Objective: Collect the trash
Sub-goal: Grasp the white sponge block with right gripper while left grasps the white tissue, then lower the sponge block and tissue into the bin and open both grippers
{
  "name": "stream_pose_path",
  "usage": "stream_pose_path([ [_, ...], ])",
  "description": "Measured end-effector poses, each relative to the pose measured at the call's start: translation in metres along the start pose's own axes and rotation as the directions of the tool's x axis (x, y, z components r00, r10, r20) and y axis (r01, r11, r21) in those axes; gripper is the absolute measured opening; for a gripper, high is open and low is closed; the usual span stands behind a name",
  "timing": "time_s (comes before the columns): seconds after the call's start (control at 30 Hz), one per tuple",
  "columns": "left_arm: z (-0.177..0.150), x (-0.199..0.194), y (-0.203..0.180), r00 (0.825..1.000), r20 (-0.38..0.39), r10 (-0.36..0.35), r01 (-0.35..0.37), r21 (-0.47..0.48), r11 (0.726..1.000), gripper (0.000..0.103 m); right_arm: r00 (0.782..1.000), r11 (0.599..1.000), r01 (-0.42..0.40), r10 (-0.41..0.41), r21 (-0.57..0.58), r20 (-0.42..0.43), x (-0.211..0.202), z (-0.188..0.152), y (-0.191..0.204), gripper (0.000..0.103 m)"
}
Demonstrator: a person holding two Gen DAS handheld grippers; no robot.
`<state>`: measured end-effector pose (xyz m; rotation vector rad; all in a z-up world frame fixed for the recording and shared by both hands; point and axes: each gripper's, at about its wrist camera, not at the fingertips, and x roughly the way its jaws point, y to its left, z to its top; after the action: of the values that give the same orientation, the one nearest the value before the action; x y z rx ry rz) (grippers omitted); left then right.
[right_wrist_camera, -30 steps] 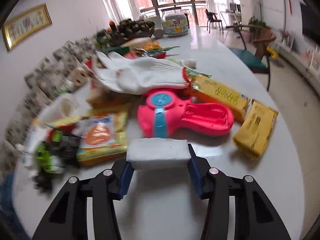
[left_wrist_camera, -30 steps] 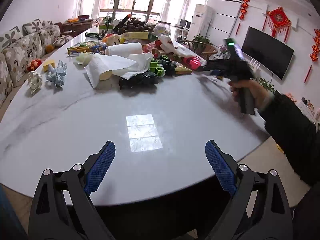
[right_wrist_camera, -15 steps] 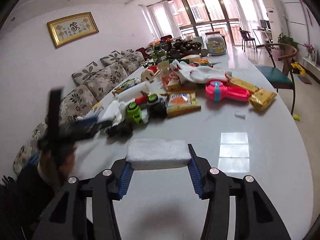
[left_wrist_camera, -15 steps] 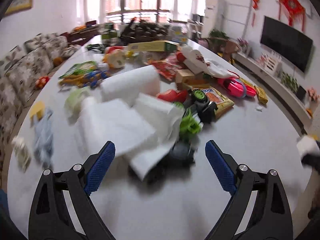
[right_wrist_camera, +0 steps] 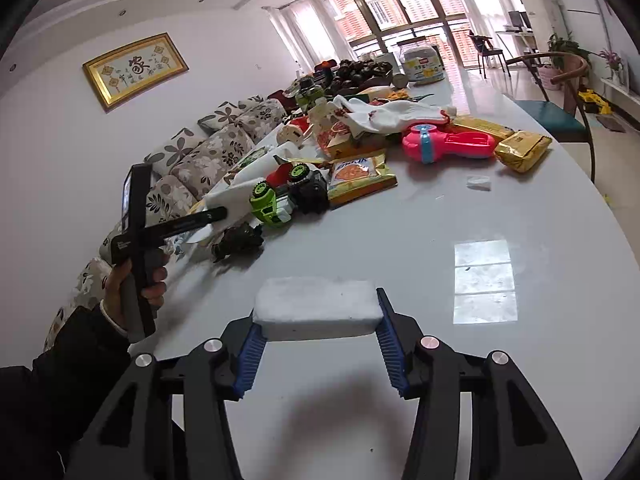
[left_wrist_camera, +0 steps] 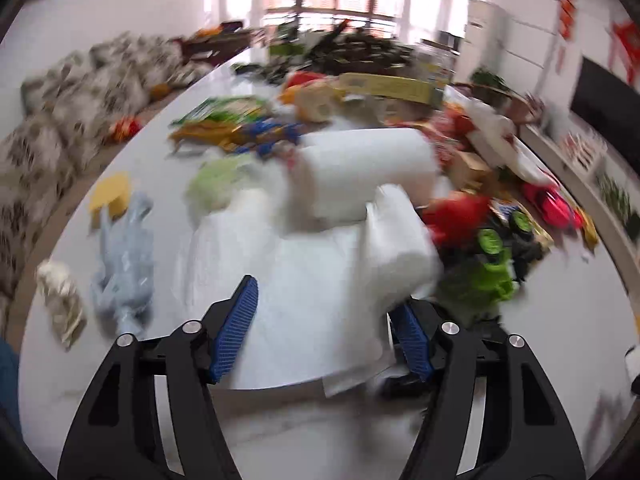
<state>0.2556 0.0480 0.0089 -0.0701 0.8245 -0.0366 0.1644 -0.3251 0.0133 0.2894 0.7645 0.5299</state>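
Note:
My right gripper [right_wrist_camera: 317, 320] is shut on a white foam block [right_wrist_camera: 316, 310] and holds it just above the grey table [right_wrist_camera: 460, 360]. In the blurred left wrist view my left gripper [left_wrist_camera: 324, 324] sits low over crumpled white paper sheets [left_wrist_camera: 320, 280], and its jaws are closing. The paper lies between the blue pads; the right pad [left_wrist_camera: 412, 340] touches a folded edge, while the left pad [left_wrist_camera: 236, 324] stands clear of it. In the right wrist view a hand holds the left gripper [right_wrist_camera: 218, 216] with its tips at the white paper [right_wrist_camera: 236, 196].
Behind the paper lie a paper towel roll [left_wrist_camera: 368, 168] and a green toy truck [right_wrist_camera: 272, 200]. A snack bag [right_wrist_camera: 360, 176], pink toy [right_wrist_camera: 448, 144], yellow packets [right_wrist_camera: 520, 152] and small white scrap [right_wrist_camera: 479, 182] lie further right. A pale blue crumpled piece [left_wrist_camera: 124, 256] lies left.
My left gripper has swept in from the table edge to the white paper, and its jaws have narrowed around it. My right gripper has drawn back from the pink toy with the foam block.

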Motion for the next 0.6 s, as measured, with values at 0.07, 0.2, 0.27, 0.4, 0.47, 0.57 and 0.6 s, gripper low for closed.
stream_pose_path([
  [0.07,-0.001,0.008,0.009,0.999,-0.041,0.028,-0.029,-0.030,0.999,0.064,1.000,1.000,-0.005,0.005,-0.001,-0.004,0.001,0.000,0.001,0.051],
  [0.2,-0.001,0.024,0.015,0.994,-0.077,0.083,-0.087,-0.049,0.995,0.065,1.000,1.000,-0.013,0.013,-0.004,-0.004,0.000,0.001,0.006,0.051],
  [0.27,0.003,0.027,0.009,0.990,-0.090,0.107,-0.109,-0.023,0.994,0.063,1.000,1.000,-0.014,0.014,-0.005,-0.005,-0.002,0.002,0.009,0.051],
  [0.4,-0.004,0.012,0.010,0.996,-0.088,-0.029,0.028,-0.009,1.000,0.010,1.000,1.000,-0.016,0.016,-0.001,0.004,-0.010,-0.002,0.015,0.051],
  [0.47,-0.014,-0.002,0.010,0.997,-0.060,-0.045,0.046,0.017,0.999,0.009,1.000,1.000,-0.011,0.012,-0.005,0.009,-0.014,-0.004,0.019,0.051],
  [0.57,-0.022,-0.043,0.003,0.994,0.024,-0.109,0.108,0.041,0.993,0.008,1.000,1.000,-0.011,0.011,-0.007,0.011,-0.019,-0.006,0.027,0.051],
  [0.6,-0.023,-0.057,0.002,0.991,0.051,-0.127,0.125,0.044,0.991,0.008,1.000,1.000,-0.011,0.011,-0.011,0.014,-0.021,-0.006,0.030,0.051],
])
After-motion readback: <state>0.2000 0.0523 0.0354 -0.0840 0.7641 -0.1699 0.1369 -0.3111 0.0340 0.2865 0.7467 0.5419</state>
